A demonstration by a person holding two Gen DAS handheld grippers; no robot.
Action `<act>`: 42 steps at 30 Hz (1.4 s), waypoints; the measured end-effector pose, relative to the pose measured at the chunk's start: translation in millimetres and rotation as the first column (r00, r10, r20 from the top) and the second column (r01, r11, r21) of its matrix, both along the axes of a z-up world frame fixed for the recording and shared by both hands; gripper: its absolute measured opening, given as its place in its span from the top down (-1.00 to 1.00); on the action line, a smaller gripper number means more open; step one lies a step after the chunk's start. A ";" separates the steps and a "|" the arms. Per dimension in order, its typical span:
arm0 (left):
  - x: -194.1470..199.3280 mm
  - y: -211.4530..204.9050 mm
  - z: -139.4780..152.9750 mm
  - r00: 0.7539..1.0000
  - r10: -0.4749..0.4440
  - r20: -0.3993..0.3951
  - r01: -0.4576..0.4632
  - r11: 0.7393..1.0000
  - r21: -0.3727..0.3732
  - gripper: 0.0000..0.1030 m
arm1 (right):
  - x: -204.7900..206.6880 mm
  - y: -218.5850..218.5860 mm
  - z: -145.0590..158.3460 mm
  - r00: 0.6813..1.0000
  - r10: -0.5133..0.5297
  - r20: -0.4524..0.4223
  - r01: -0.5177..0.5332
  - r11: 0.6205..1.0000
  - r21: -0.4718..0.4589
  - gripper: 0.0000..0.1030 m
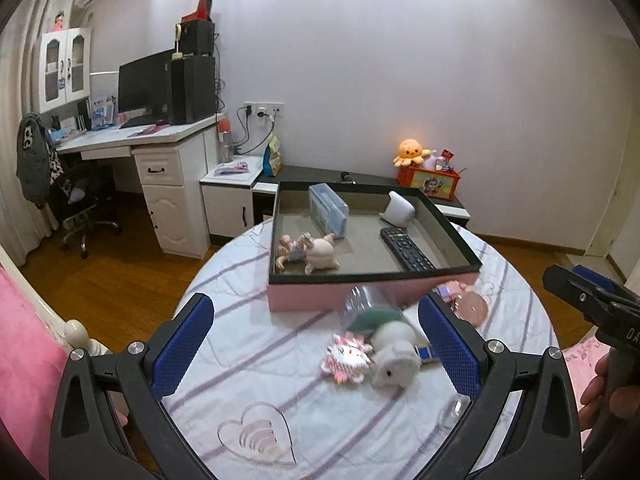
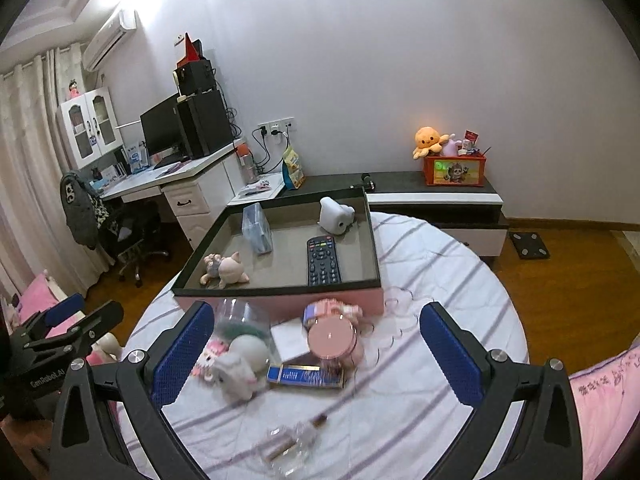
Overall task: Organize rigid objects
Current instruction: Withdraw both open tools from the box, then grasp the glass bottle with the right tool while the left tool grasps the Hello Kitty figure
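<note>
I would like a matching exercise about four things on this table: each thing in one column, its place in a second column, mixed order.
Things:
1. black remote control
2. pink round jar
3. clear heart-shaped acrylic piece
4. pale pig figurine

Places:
A. on the striped cloth, nearest the left wrist camera
B. in the tray, right side
C. in the tray, front left corner
D. on the cloth, before the tray's pink wall

Pairs: 1-B, 2-D, 3-A, 4-C

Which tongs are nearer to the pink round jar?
Right, probably. The right tongs frame the pink round jar. The left tongs have it just outside their right finger.
</note>
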State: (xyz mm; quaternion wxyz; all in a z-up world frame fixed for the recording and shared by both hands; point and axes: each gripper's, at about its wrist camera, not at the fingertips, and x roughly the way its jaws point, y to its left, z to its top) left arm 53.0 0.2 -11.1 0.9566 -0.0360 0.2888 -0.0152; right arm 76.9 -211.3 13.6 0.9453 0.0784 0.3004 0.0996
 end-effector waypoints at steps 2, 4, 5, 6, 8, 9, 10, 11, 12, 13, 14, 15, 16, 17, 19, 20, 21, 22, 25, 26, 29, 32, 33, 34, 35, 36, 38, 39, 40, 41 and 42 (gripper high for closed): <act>-10.0 -3.1 -3.0 1.000 -0.005 -0.003 0.005 1.000 0.001 -1.00 | -9.0 -1.4 -2.0 1.000 -0.007 0.000 0.007 1.000 0.004 -1.00; -15.9 -5.0 -5.8 1.000 -0.007 -0.011 0.007 1.000 0.008 -1.00 | -17.6 -3.9 -5.1 1.000 -0.012 -0.002 0.012 1.000 0.013 -1.00; -18.3 -5.5 -6.8 1.000 -0.006 -0.013 0.006 1.000 0.007 -1.00 | -21.6 -4.7 -7.0 1.000 -0.014 -0.004 0.014 1.000 0.018 -1.00; -21.5 -5.3 -8.2 1.000 -0.006 -0.016 0.006 1.000 0.003 -1.00 | -26.8 -5.2 -10.0 1.000 -0.016 -0.006 0.016 1.000 0.021 -1.00; -26.6 -4.8 -11.9 1.000 -0.004 -0.027 0.004 1.000 -0.004 -1.00 | -32.6 -5.2 -14.5 1.000 -0.015 -0.014 0.015 1.000 0.022 -1.00; -29.3 -4.8 -13.3 1.000 -0.003 -0.029 0.003 1.000 -0.005 -1.00 | -34.4 -5.1 -16.7 1.000 -0.015 -0.019 0.015 1.000 0.021 -1.00; -31.5 -5.2 -14.7 0.999 -0.004 -0.033 0.004 1.000 -0.008 -1.00 | -36.2 -4.7 -19.3 1.000 -0.013 -0.025 0.013 1.000 0.020 -1.00; -33.5 -5.9 -16.1 0.999 -0.005 -0.037 0.005 1.000 -0.008 -1.00 | -37.8 -4.7 -21.5 0.999 -0.011 -0.031 0.011 1.000 0.020 -1.00; -35.4 -6.1 -17.3 0.999 -0.006 -0.039 0.006 1.000 -0.007 -1.00 | -39.1 -4.4 -23.4 0.999 -0.010 -0.036 0.010 1.000 0.018 -1.00; -37.0 -6.5 -18.6 0.999 -0.007 -0.041 0.007 1.000 -0.005 -1.00 | -39.7 -4.3 -24.9 0.999 -0.010 -0.041 0.011 1.000 0.017 -1.00; -38.2 -6.8 -19.5 0.999 -0.008 -0.043 0.008 1.000 -0.005 -1.00 | -40.5 -4.5 -26.1 0.999 -0.010 -0.044 0.010 1.000 0.017 -1.00; -39.8 -6.8 -20.5 0.999 -0.008 -0.045 0.007 1.000 -0.006 -1.00 | -40.6 -4.4 -26.4 0.999 -0.009 -0.045 0.010 1.000 0.017 -1.00; -40.5 -6.6 -20.7 0.999 -0.007 -0.046 0.007 1.000 -0.006 -1.00 | -41.1 -4.0 -26.8 0.999 -0.009 -0.046 0.009 1.000 0.015 -1.00; -41.4 -6.4 -21.4 0.999 -0.007 -0.049 0.006 1.000 -0.006 -1.00 | -42.8 -2.9 -26.9 0.999 -0.007 -0.045 0.008 1.000 0.013 -1.00; -41.6 -6.2 -22.6 0.999 -0.006 -0.051 0.005 1.000 -0.005 -1.00 | -44.3 -1.7 -27.2 0.999 -0.005 -0.044 0.005 1.000 0.006 -1.00; -41.8 -5.7 -23.4 0.999 -0.004 -0.052 0.004 1.000 -0.005 -1.00 | -44.5 -1.8 -27.5 0.999 -0.005 -0.045 0.005 1.000 0.006 -1.00; -42.1 -5.4 -24.0 0.999 -0.004 -0.053 0.004 1.000 -0.005 -1.00 | -44.7 -0.8 -28.7 0.999 -0.003 -0.049 0.003 1.000 0.002 -1.00; -41.4 -5.2 -25.3 0.998 -0.005 -0.057 0.005 1.000 -0.006 -1.00 | -44.6 0.6 -30.5 0.998 -0.002 -0.055 0.002 1.000 -0.005 -1.00; -39.1 -5.6 -31.2 0.997 -0.007 -0.075 0.007 1.000 -0.004 -1.00 | -43.1 4.3 -41.0 0.996 0.004 -0.085 -0.006 1.000 -0.026 -1.00; -38.6 -5.9 -33.5 0.997 -0.008 -0.081 0.008 1.000 -0.005 -1.00 | -42.5 5.8 -45.9 0.995 0.006 -0.099 -0.010 0.999 -0.030 -1.00; -35.5 -6.0 -41.8 0.995 -0.007 -0.102 0.007 1.000 0.000 -1.00 | -40.5 12.1 -62.8 0.989 0.017 -0.146 -0.024 0.999 -0.045 -1.00; -30.2 -4.9 -52.1 0.992 0.000 -0.130 0.001 1.000 0.003 -1.00 | -37.8 18.9 -78.2 0.982 0.029 -0.187 -0.040 0.998 -0.057 -1.00; -27.8 -4.0 -56.9 0.990 0.002 -0.141 -0.002 1.000 0.003 -1.00 | -35.3 21.6 -83.9 0.979 0.033 -0.202 -0.047 0.997 -0.064 -1.00; -26.2 -3.5 -59.9 0.989 0.003 -0.149 -0.003 1.000 0.004 -1.00 | -33.4 24.4 -88.9 0.976 0.035 -0.214 -0.051 0.996 -0.071 -1.00; -24.6 -3.0 -63.2 0.987 0.004 -0.158 -0.003 1.000 0.007 -1.00 | -31.6 26.3 -93.8 0.973 0.036 -0.227 -0.055 0.996 -0.077 -1.00; -22.8 -2.7 -66.6 0.986 0.005 -0.167 -0.003 1.000 0.009 -1.00 | -29.9 28.0 -98.6 0.970 0.040 -0.238 -0.060 0.995 -0.080 -0.99; -18.8 -2.7 -73.9 0.982 0.005 -0.187 -0.003 1.000 0.014 -1.00 | -27.8 30.7 -106.4 0.965 0.047 -0.259 -0.069 0.994 -0.079 -0.91; -16.8 -2.5 -77.2 0.981 0.006 -0.194 -0.003 1.000 0.015 -1.00 | -26.6 32.4 -110.6 0.962 0.054 -0.269 -0.079 0.994 -0.080 -0.82; -14.1 -2.4 -80.9 0.979 0.007 -0.203 -0.004 1.000 0.015 -1.00 | -25.6 35.0 -114.3 0.958 0.065 -0.279 -0.092 0.992 -0.084 -0.78; -12.3 -2.2 -83.9 0.978 0.007 -0.211 -0.004 1.000 0.015 -1.00 | -24.8 38.1 -116.5 0.955 0.075 -0.286 -0.105 0.990 -0.090 -0.65; -9.9 -1.9 -86.8 0.976 0.006 -0.218 -0.003 1.000 0.015 -1.00 | -24.5 40.6 -119.5 0.953 0.085 -0.289 -0.117 0.988 -0.096 -0.40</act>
